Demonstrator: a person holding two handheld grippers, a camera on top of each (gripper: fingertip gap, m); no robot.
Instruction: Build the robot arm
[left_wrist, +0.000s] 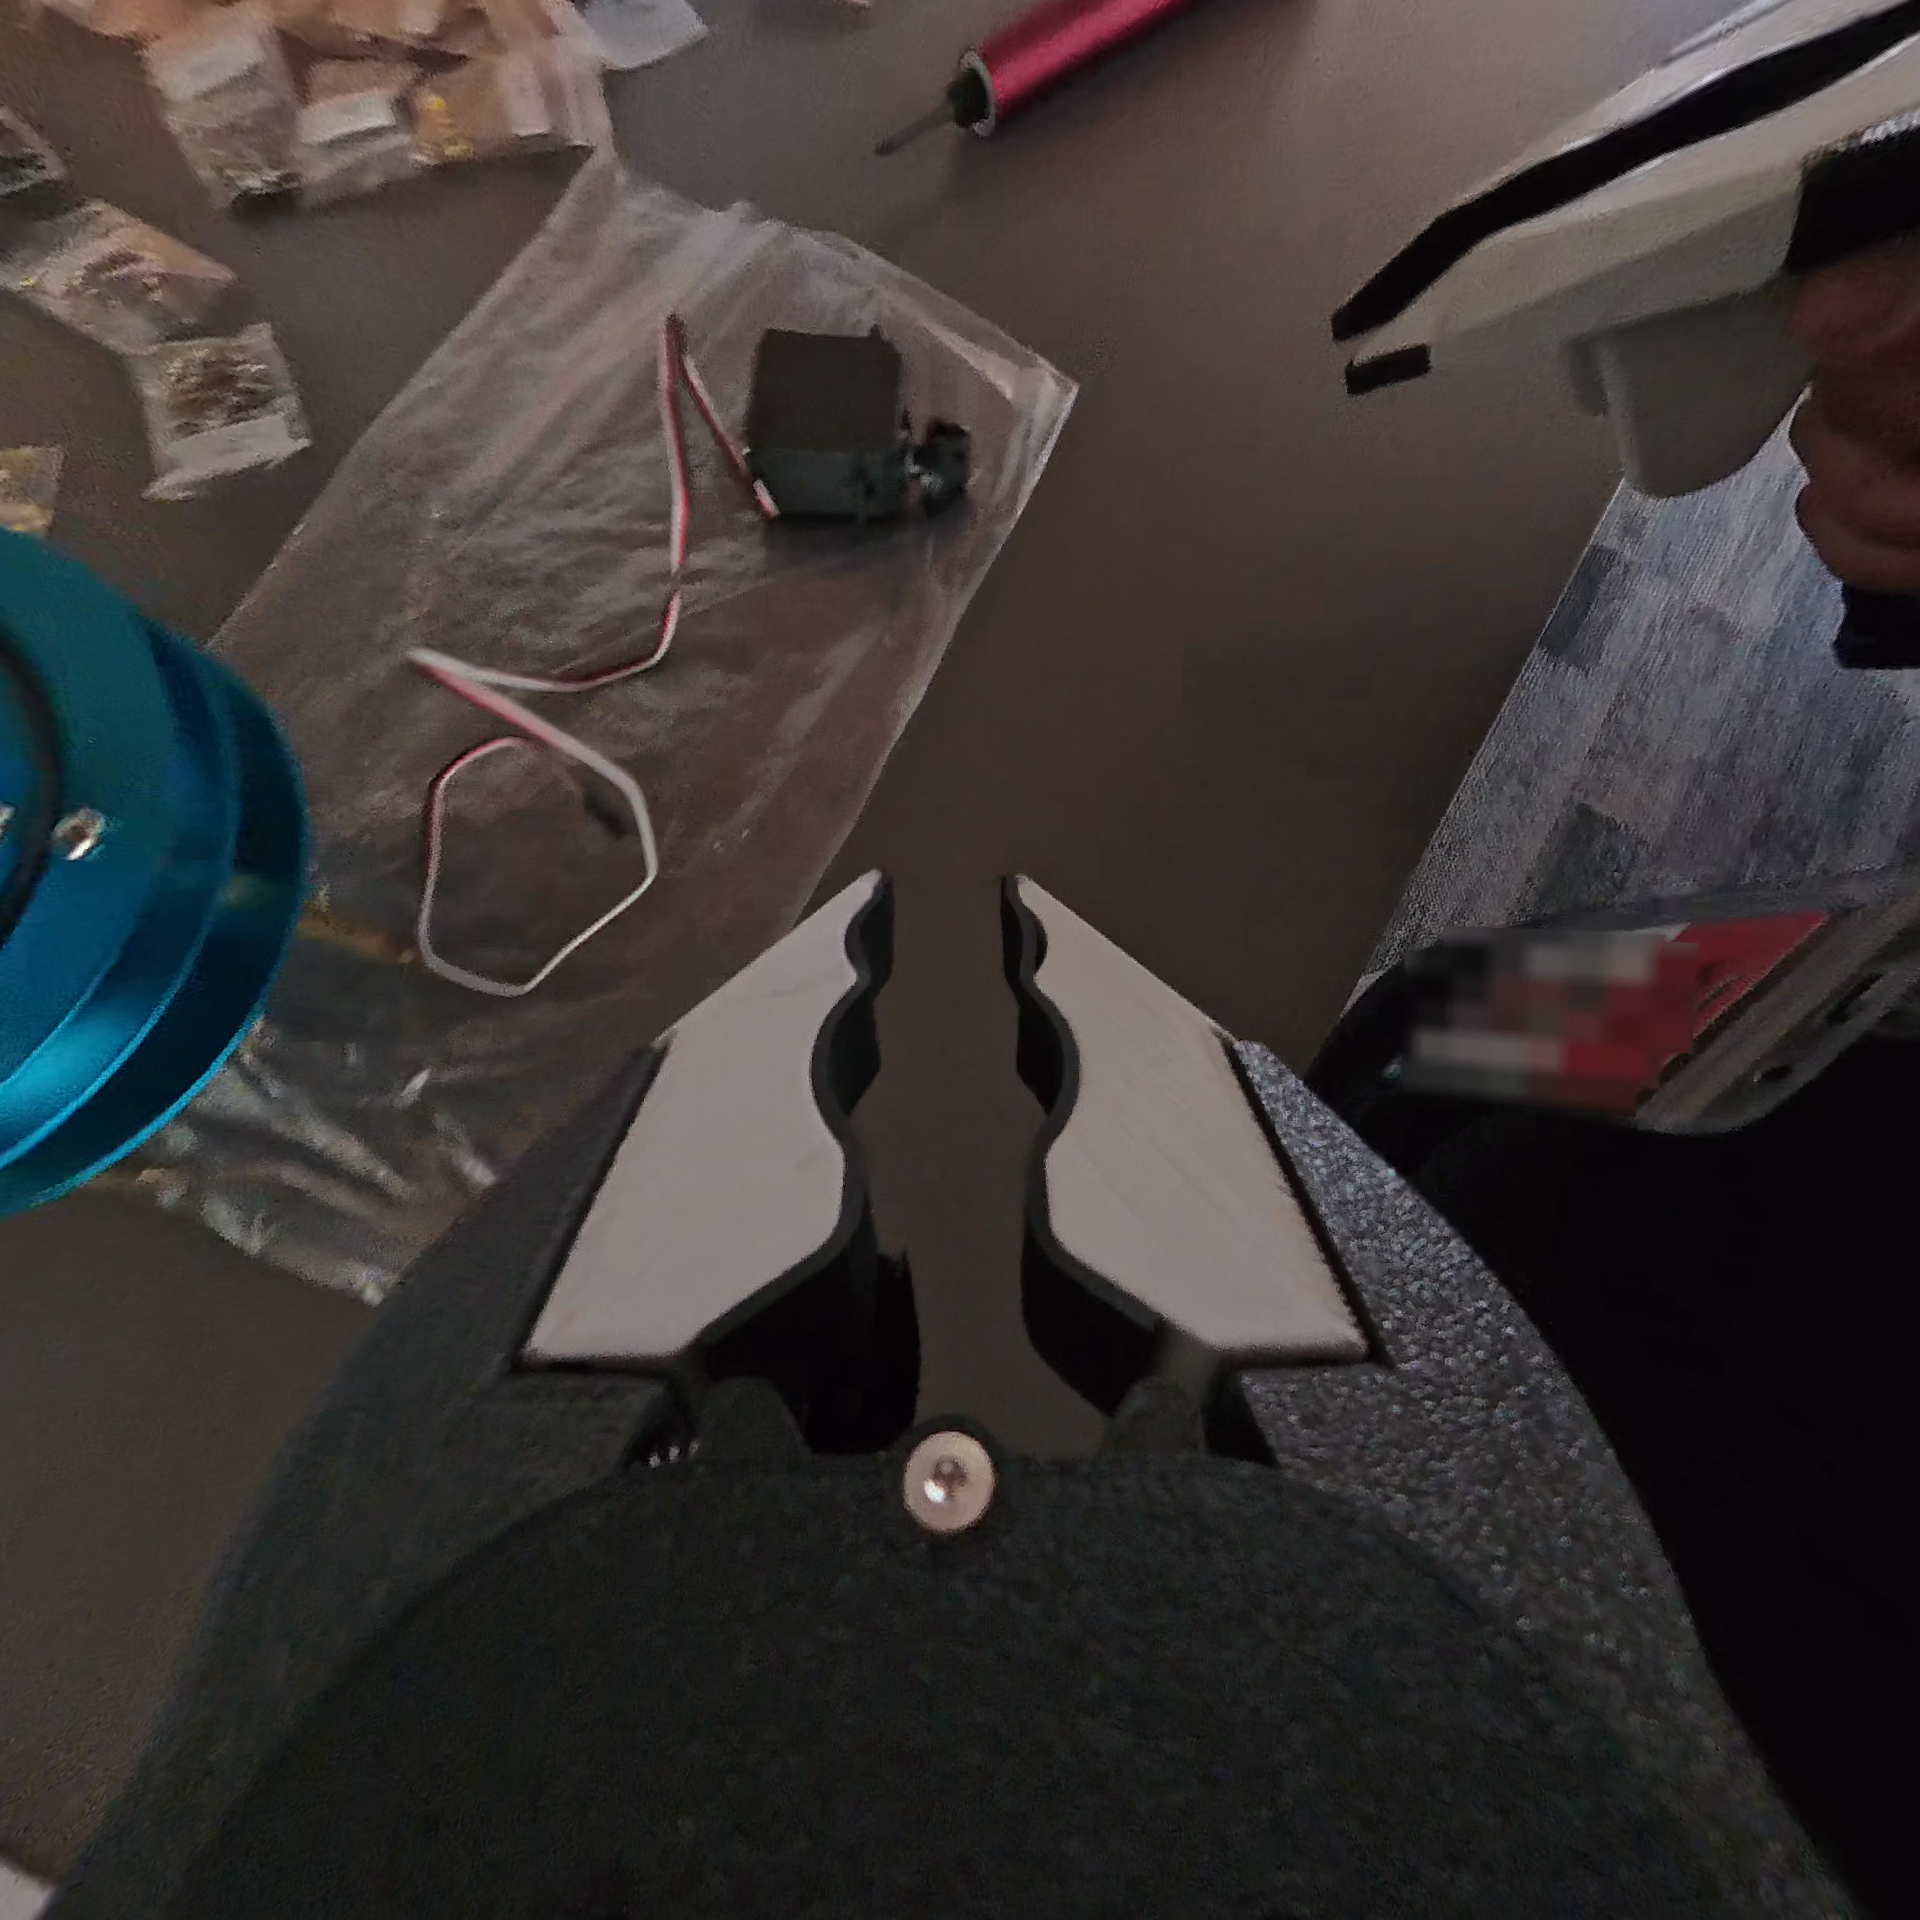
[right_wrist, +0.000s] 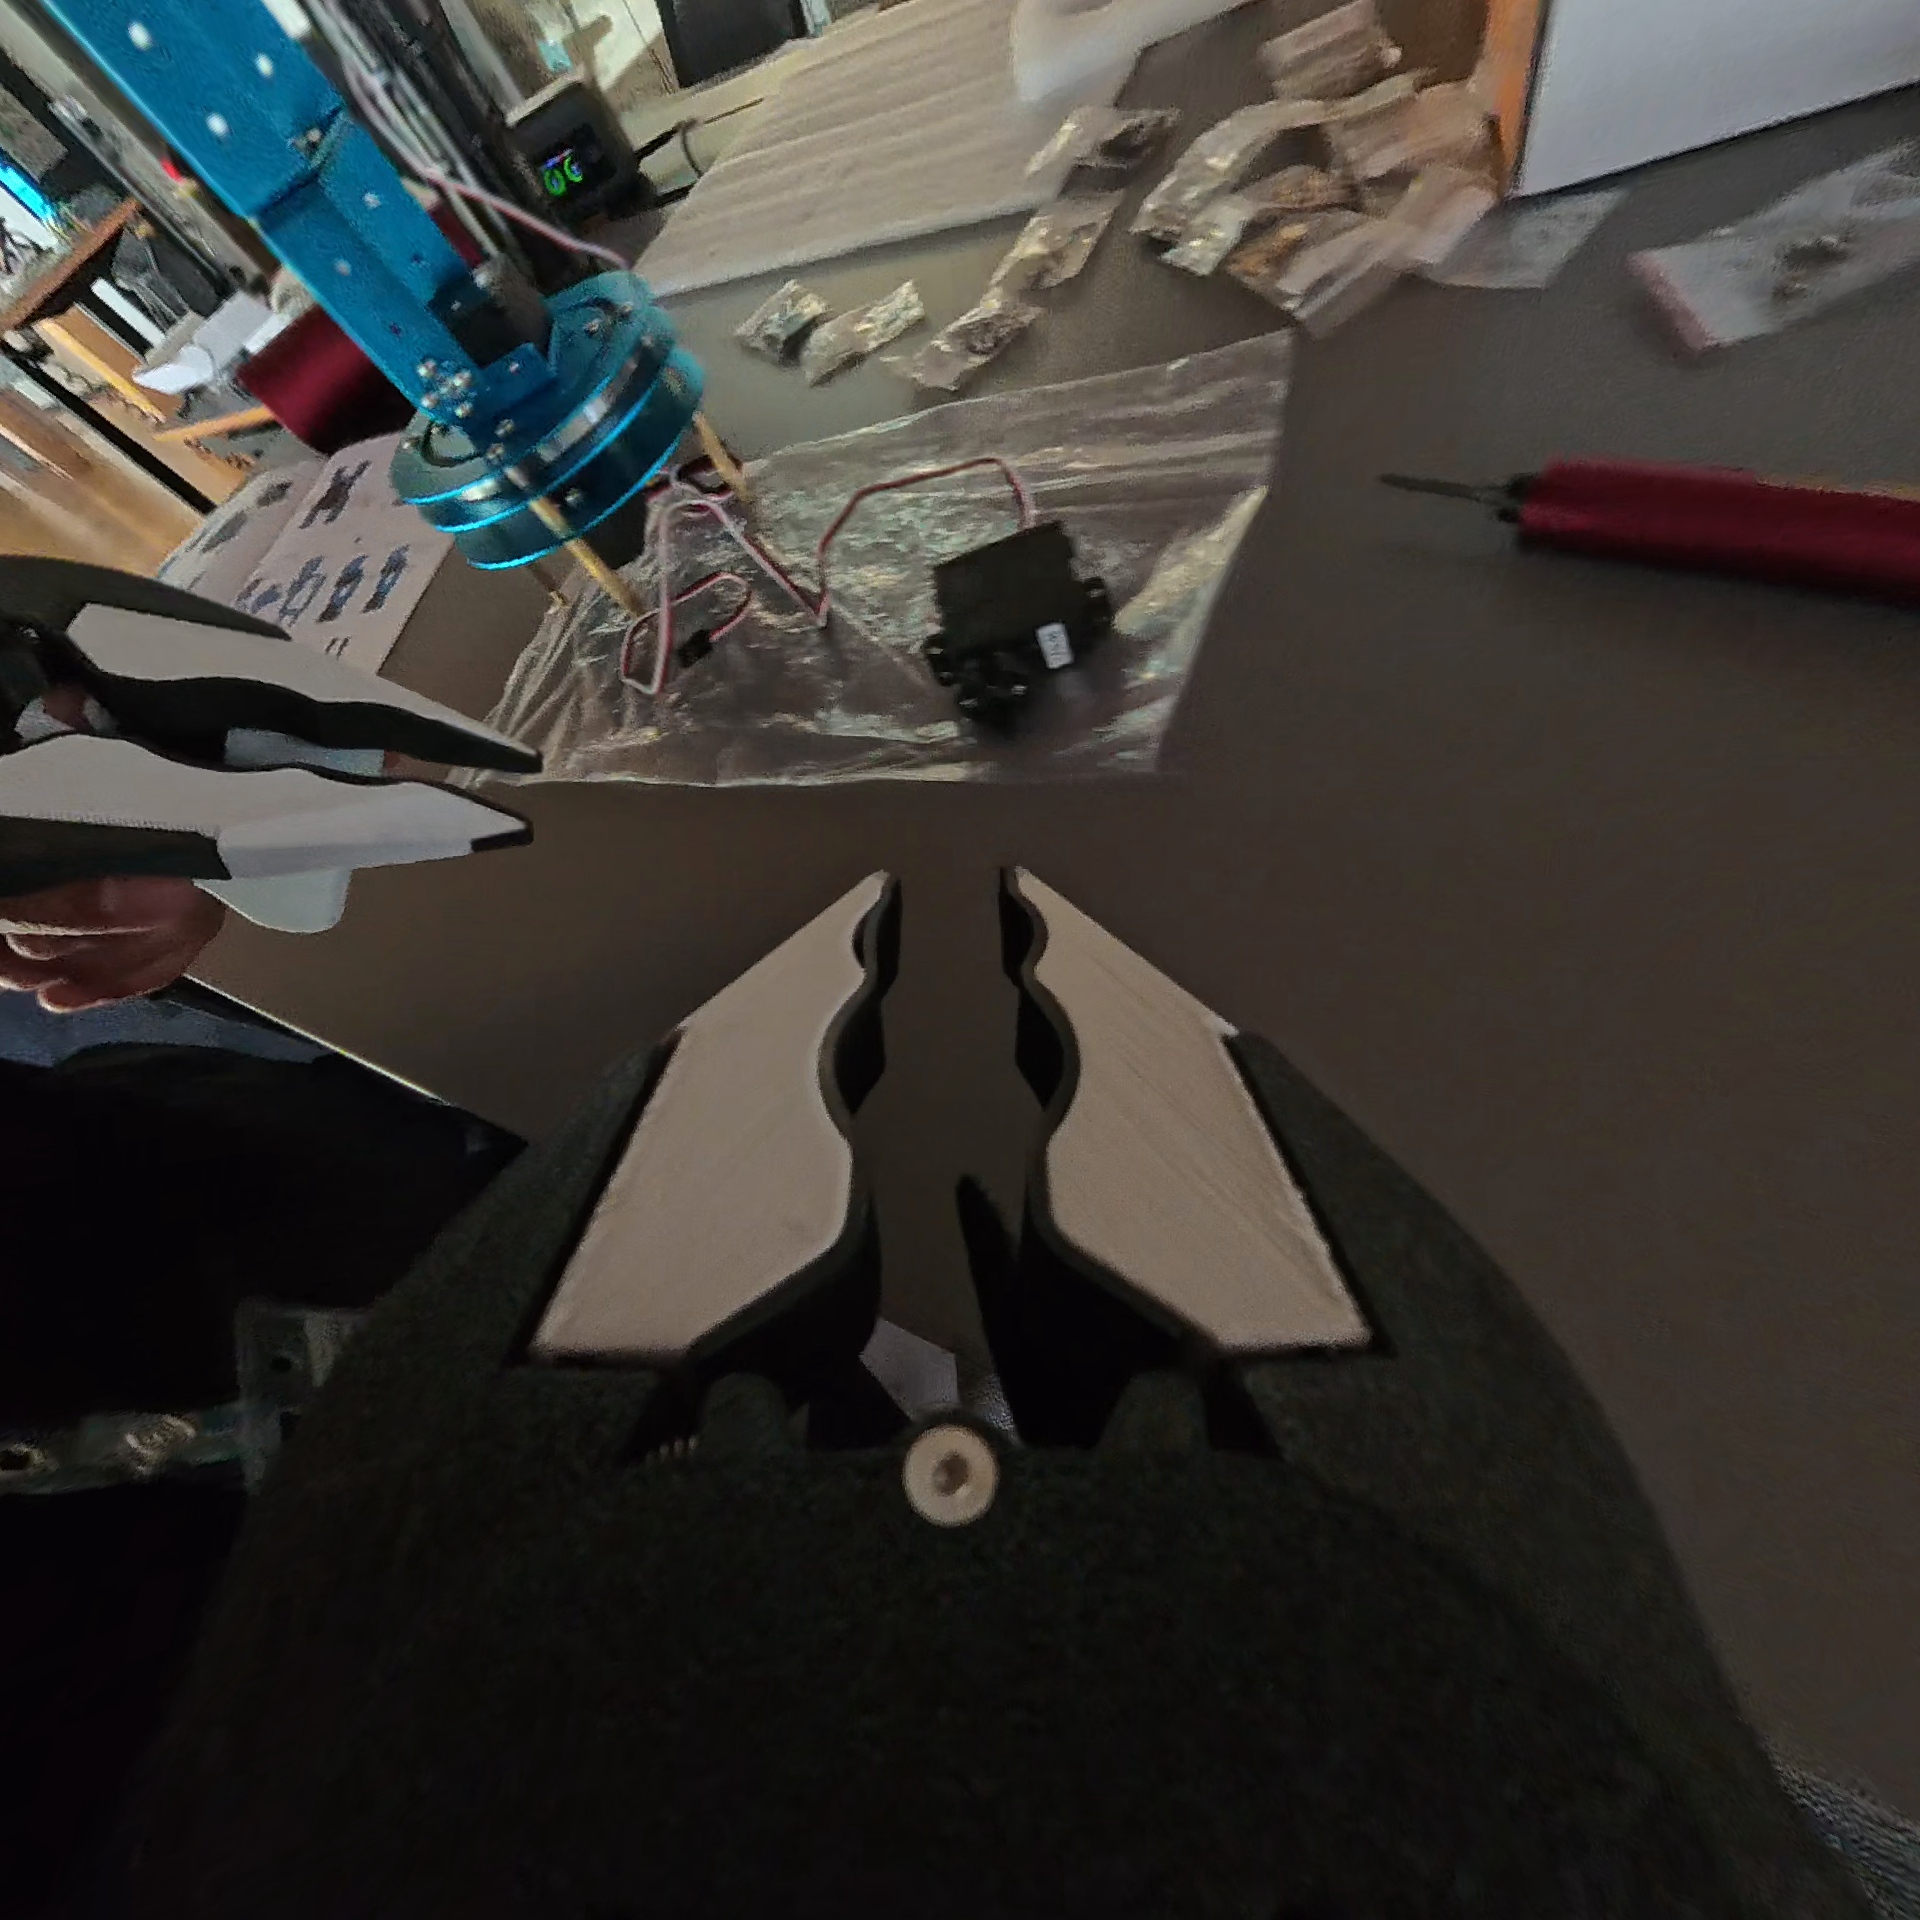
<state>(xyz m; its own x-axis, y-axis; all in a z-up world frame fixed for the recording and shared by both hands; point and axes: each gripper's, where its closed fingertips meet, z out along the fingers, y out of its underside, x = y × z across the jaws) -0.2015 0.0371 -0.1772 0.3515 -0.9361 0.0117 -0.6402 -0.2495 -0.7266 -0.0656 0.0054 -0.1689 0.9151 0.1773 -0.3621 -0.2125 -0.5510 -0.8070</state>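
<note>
A black servo motor (left_wrist: 847, 436) with a red and white cable (left_wrist: 540, 831) lies on a clear plastic bag (left_wrist: 582, 582) on the brown table. My left gripper (left_wrist: 943, 894) hovers open and empty just in front of the bag. My right gripper (right_wrist: 948, 891) is also open and empty, above bare table in front of the same servo (right_wrist: 1013, 634) and bag (right_wrist: 1039, 488). The right gripper shows at the upper right of the left wrist view (left_wrist: 1382, 348). The left gripper shows at the left of the right wrist view (right_wrist: 520, 795), held by a hand.
A blue metal turntable base (left_wrist: 135, 883) with an upright blue arm (right_wrist: 312, 197) stands on brass legs at the bag's left. A red-handled screwdriver (right_wrist: 1714, 530) lies to the right. Several small bags of hardware (right_wrist: 1195, 208) lie at the back. The table edge (left_wrist: 1475, 748) runs along the right. Spacing between my two grippers at the tips: around 15 centimetres.
</note>
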